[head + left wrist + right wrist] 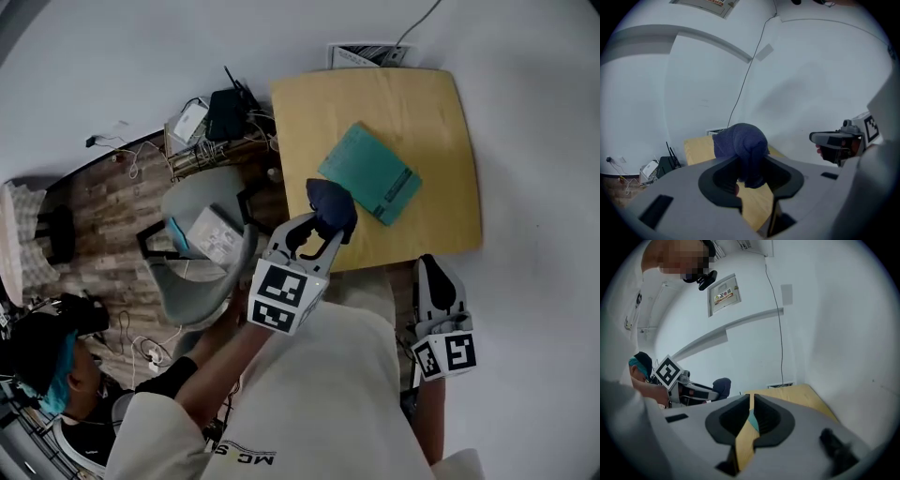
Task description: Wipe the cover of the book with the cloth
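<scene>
The cloth (330,204) is being gripped in the fingers of the left gripper (322,228) at the counter (309,122) edge, near the book (369,173) lying mid-counter. With the right gripper (433,272) being held off the counter, its fingers narrow and empty, the unsteadied book could be shoved.

We see a yellow wooden table (431,141) at one o'clock in the head view, standing against a white wall (811,70). A wall socket (361,54) sits just behind its far edge at twelve o'clock, and a thin cable (745,79) climbs the wall above it. The floor (103,202), at nine o'clock, is of brown wood planks. A grey chair (202,192) stands just beside the table, also at nine o'clock. At eleven o'clock there is a black router (228,112) with loose wires (220,150). High on the wall hangs a small sign (723,295).
</scene>
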Demonstrator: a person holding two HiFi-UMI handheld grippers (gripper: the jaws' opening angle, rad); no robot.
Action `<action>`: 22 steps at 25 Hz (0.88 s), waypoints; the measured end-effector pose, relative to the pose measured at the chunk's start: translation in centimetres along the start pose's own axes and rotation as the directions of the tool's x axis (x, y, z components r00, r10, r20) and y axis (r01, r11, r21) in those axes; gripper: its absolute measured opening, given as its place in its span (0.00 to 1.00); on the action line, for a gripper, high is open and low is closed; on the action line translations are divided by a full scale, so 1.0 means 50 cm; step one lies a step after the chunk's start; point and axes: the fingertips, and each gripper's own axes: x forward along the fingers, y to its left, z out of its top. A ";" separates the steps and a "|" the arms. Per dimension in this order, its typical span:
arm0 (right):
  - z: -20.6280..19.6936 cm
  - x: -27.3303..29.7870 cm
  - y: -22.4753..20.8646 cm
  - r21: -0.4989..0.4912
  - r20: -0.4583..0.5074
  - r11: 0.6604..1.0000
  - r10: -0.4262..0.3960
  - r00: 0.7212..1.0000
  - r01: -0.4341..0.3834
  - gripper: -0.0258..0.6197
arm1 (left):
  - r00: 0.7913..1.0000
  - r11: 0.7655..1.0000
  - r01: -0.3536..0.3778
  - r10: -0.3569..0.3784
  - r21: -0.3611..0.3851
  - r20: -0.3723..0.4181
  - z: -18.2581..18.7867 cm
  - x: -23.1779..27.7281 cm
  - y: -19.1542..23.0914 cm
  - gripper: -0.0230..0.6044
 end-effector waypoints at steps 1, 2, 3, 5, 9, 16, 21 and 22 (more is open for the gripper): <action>0.001 0.013 -0.009 0.005 -0.008 1.000 0.000 1.000 0.000 0.09 | 1.000 1.000 -0.003 0.003 -0.001 -0.003 0.009 0.021 0.010 0.28; 0.000 0.027 -0.020 0.009 -0.016 1.000 0.002 1.000 -0.002 0.09 | 1.000 1.000 -0.008 0.008 -0.001 -0.007 0.015 0.042 0.020 0.28; -0.003 0.040 -0.031 0.012 -0.024 1.000 0.006 1.000 -0.006 0.09 | 1.000 1.000 -0.014 0.014 0.000 -0.011 0.019 0.065 0.029 0.28; -0.012 0.068 -0.053 0.022 -0.040 1.000 0.019 0.999 -0.018 0.09 | 0.999 1.000 -0.026 0.026 0.000 -0.028 0.019 0.108 0.044 0.28; -0.014 0.122 -0.097 0.064 -0.047 0.997 0.039 0.998 -0.036 0.09 | 0.997 0.999 -0.039 0.038 -0.011 -0.072 0.014 0.180 0.071 0.28; -0.063 0.193 -0.159 0.108 -0.073 0.994 0.037 0.997 -0.029 0.09 | 0.989 0.999 -0.037 0.037 -0.001 -0.145 -0.028 0.293 0.094 0.28; -0.108 0.225 -0.188 0.144 -0.090 0.989 0.050 0.995 -0.037 0.09 | 0.980 0.999 -0.038 0.038 0.004 -0.195 -0.072 0.369 0.105 0.28; -0.115 0.230 -0.191 0.149 -0.093 0.988 0.052 0.994 -0.038 0.09 | 0.978 0.999 -0.037 0.037 0.005 -0.204 -0.078 0.383 0.107 0.28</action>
